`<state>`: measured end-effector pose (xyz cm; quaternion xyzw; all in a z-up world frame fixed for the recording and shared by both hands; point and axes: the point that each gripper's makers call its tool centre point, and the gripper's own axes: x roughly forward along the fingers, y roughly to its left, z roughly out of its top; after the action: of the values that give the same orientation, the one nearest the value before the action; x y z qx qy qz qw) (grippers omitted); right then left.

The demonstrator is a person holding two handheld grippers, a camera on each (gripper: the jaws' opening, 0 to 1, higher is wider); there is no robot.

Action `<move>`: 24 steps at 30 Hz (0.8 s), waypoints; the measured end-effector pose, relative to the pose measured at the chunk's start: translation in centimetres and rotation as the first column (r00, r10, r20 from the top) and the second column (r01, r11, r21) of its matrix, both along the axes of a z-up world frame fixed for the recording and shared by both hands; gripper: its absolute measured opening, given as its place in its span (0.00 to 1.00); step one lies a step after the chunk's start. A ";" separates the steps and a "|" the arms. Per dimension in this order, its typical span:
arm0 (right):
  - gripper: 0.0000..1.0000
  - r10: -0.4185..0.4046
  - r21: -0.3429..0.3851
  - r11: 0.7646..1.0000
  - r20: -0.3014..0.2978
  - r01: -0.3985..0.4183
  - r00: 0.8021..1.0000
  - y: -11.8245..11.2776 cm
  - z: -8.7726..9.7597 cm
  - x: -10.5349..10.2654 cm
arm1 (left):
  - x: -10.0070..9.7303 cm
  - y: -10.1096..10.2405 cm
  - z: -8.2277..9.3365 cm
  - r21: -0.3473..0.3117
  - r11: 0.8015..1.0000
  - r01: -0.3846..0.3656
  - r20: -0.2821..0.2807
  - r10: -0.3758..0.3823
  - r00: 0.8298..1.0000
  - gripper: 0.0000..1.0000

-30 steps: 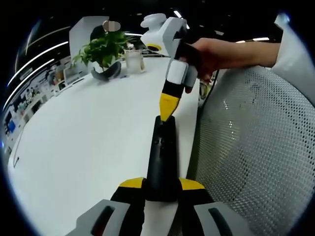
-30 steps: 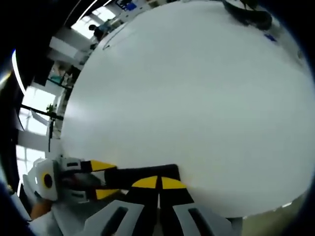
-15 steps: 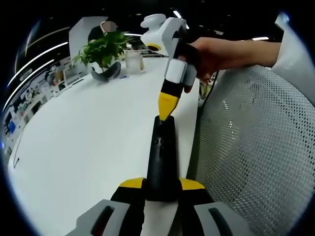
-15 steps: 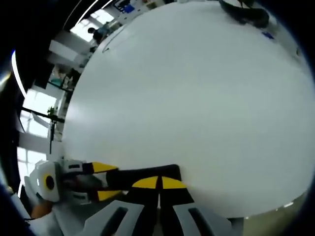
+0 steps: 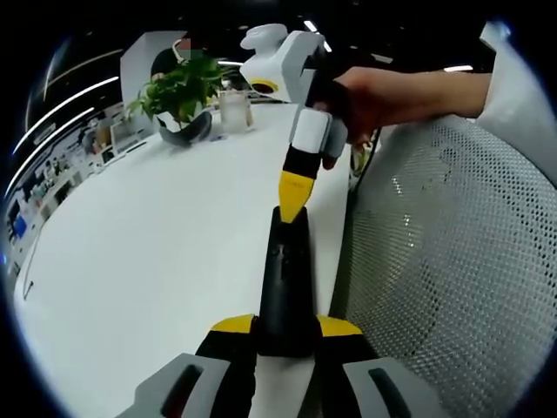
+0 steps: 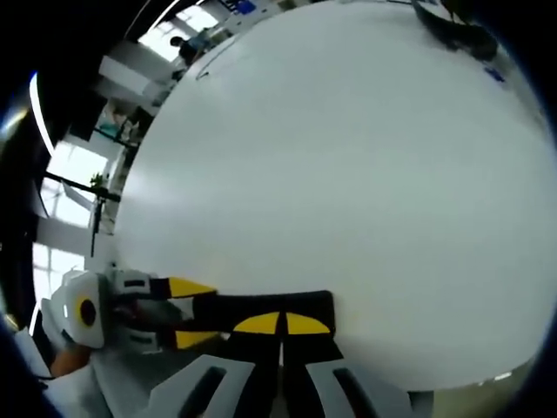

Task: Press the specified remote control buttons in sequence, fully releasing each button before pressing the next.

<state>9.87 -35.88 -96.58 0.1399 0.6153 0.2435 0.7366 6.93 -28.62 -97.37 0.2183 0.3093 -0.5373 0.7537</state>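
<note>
A long black remote (image 5: 285, 279) points away from me over the white table (image 5: 148, 244), close to its right edge. My left gripper (image 5: 285, 326) is shut on its near end, one yellow tip on each side. From the upper right a hand brings in my right gripper (image 5: 292, 197). Its yellow tips are shut into a point that meets the remote's far end. In the right gripper view, that gripper (image 6: 280, 324) is shut over the remote (image 6: 261, 303), and the left gripper (image 6: 185, 313) clamps the remote from the left.
A potted plant (image 5: 178, 94) and a glass jar (image 5: 235, 109) stand at the table's far end. A white mesh chair back (image 5: 452, 261) is close on the right, beside the table edge. The wide table top (image 6: 348, 157) spreads out beyond the remote.
The right gripper's point has shifted slightly along the remote's far end, toward the left gripper. The left gripper still holds the remote in the same place.
</note>
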 end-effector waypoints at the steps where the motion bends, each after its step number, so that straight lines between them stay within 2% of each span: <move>1: 0.00 0.001 -0.001 1.000 0.001 -0.001 1.000 0.0 0.0 0.0 | 0.0 0.0 0.0 0.000 1.000 -0.002 -0.001 0.002 1.000 0.24; 10: 0.00 0.023 -0.005 1.000 0.015 -0.023 1.000 0.0 -0.1 0.1 | 0.1 -0.1 0.0 -0.008 1.000 -0.005 -0.001 0.005 1.000 0.25; 24: 0.00 -0.014 0.051 0.999 -0.041 0.016 0.999 -0.1 -0.1 0.2 | 0.2 -0.3 0.0 -0.015 1.000 -0.003 0.000 0.003 1.000 0.24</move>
<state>10.02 -36.02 -96.67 0.1682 0.6227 0.2506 0.7219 7.09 -28.91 -97.42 0.2122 0.3054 -0.5386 0.7560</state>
